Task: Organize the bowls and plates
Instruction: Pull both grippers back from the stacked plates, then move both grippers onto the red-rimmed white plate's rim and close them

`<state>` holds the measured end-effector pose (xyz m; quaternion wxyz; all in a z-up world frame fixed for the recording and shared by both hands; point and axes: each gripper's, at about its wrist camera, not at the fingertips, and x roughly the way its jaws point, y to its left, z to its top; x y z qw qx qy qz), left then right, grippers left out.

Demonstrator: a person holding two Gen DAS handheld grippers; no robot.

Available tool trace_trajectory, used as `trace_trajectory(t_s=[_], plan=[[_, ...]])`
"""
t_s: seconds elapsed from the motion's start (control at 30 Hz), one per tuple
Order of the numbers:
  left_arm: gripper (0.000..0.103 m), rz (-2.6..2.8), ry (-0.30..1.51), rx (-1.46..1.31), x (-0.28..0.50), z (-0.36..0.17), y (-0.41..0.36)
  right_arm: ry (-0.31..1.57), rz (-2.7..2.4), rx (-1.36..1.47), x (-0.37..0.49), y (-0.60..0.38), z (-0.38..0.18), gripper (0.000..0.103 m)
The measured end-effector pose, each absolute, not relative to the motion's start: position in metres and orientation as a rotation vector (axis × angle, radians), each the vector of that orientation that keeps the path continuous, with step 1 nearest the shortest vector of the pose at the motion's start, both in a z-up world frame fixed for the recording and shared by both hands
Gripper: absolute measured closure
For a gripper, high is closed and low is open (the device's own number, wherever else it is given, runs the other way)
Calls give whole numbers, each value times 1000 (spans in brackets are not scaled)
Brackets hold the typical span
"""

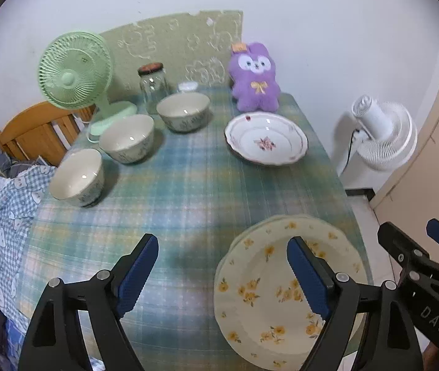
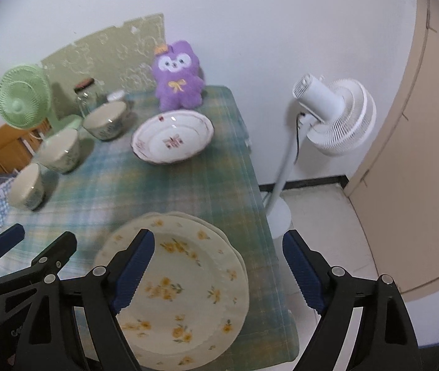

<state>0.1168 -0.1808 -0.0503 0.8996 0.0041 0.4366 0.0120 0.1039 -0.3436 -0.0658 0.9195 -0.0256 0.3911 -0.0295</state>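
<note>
1. Both tools are released and hold nothing: the left tool [image 1: 222, 275] and the right tool [image 2: 219, 273] hang above the near right of the worktop [image 1: 173, 185].
2. The yellow-flower plates [image 2: 188, 281] sit stacked at the near right edge.
3. The pink-flower plate [image 1: 265, 142] is far right, just in front of the purple plush [image 1: 255, 77].
4. Three bowls [image 1: 126, 137] line up along the left side, near the green fan [image 1: 74, 71].
</note>
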Motion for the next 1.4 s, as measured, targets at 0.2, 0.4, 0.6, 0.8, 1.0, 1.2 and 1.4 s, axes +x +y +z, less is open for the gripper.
trace_trajectory(t_s=[0.2, 0.4, 0.6, 0.8, 1.0, 1.2, 1.4], plan=[[16, 37, 869, 7, 117, -32, -164, 768, -53, -92, 103, -324, -48, 16], [16, 11, 845, 0, 121, -17, -149, 728, -98, -100, 105, -305, -29, 16], [16, -20, 811, 11, 130, 0, -134, 703, -106, -104, 108, -286, -13, 16], [19, -42, 785, 22, 142, 10, -128, 685, -108, -107, 113, -275, -5, 16], [19, -39, 770, 25, 160, 18, -133, 687, -85, -73, 131, -280, 6, 16], [20, 6, 772, 16, 190, 17, -150, 695, -36, -60, 164, -297, 8, 18], [20, 37, 791, 1, 224, 8, -167, 709, 0, -86, 204, -312, 3, 22]])
